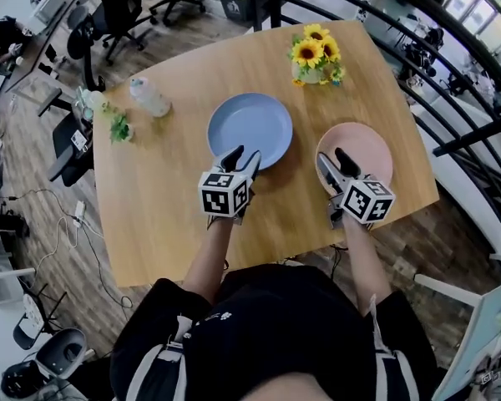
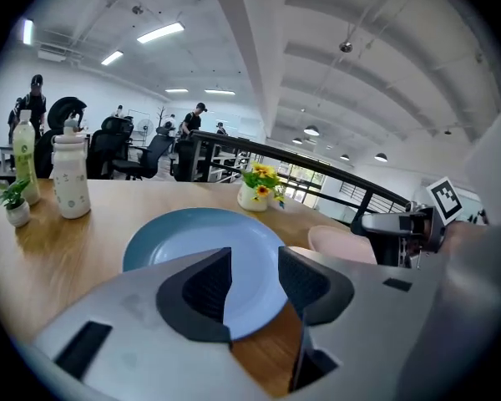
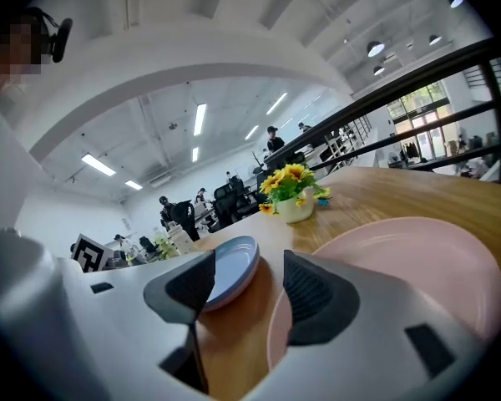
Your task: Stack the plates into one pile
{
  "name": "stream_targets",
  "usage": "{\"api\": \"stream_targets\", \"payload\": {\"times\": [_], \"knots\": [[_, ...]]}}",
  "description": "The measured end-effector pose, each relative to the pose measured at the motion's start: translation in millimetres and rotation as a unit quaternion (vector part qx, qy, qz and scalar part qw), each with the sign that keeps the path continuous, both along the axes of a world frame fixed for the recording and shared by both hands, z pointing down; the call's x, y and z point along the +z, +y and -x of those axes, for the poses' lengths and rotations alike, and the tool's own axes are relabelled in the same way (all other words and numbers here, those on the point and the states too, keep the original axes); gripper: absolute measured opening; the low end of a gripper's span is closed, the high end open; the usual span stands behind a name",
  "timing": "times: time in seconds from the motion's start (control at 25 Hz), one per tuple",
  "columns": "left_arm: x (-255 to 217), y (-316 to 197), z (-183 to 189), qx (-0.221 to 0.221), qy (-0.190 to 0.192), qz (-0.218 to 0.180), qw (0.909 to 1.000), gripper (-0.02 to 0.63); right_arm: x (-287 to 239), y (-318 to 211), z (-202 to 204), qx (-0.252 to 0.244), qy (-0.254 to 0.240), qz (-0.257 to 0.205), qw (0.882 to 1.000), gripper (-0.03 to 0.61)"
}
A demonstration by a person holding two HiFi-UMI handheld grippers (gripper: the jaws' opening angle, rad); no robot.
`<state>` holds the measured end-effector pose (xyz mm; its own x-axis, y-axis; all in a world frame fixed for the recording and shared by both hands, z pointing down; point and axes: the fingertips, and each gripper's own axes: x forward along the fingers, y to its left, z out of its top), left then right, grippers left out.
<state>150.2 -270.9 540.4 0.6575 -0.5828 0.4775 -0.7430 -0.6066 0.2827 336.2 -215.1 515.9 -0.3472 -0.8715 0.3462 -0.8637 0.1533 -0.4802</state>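
A blue plate lies flat on the wooden table, left of a pink plate. The two plates lie side by side, a small gap apart. My left gripper hovers at the blue plate's near rim, jaws open and empty; the blue plate fills the left gripper view. My right gripper sits over the pink plate's near left rim, open with nothing held. In the right gripper view the pink plate lies under the right jaw and the blue plate shows beyond the left jaw.
A small pot of sunflowers stands at the table's far side behind the plates. A white bottle and a little green plant stand at the far left. A black railing runs along the right, office chairs beyond the table.
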Motion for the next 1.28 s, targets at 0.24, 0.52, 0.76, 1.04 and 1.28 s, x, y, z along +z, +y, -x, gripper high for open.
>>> {"api": "stream_targets", "payload": {"times": [0.24, 0.52, 0.76, 1.04, 1.28], "knots": [[-2.5, 24.7, -59.3, 0.065, 0.010, -0.003, 0.9978, 0.172, 3.2, 36.9, -55.6, 0.063, 0.013, 0.004, 0.998, 0.259], [11.8, 62.6, -117.2, 0.136, -0.002, 0.021, 0.9904, 0.172, 14.0, 82.3, -120.6, 0.141, 0.029, 0.023, 0.989, 0.259], [36.0, 76.6, -146.8, 0.172, -0.020, 0.052, 0.9835, 0.172, 36.1, 105.4, -160.0, 0.186, 0.041, 0.050, 0.980, 0.259], [62.6, 84.9, -165.2, 0.184, -0.039, 0.093, 0.9777, 0.172, 67.9, 124.1, -177.0, 0.202, 0.042, 0.090, 0.974, 0.260], [63.9, 77.9, -170.1, 0.163, -0.019, 0.112, 0.9801, 0.175, 87.4, 126.4, -181.4, 0.206, 0.029, 0.110, 0.972, 0.255]]}}
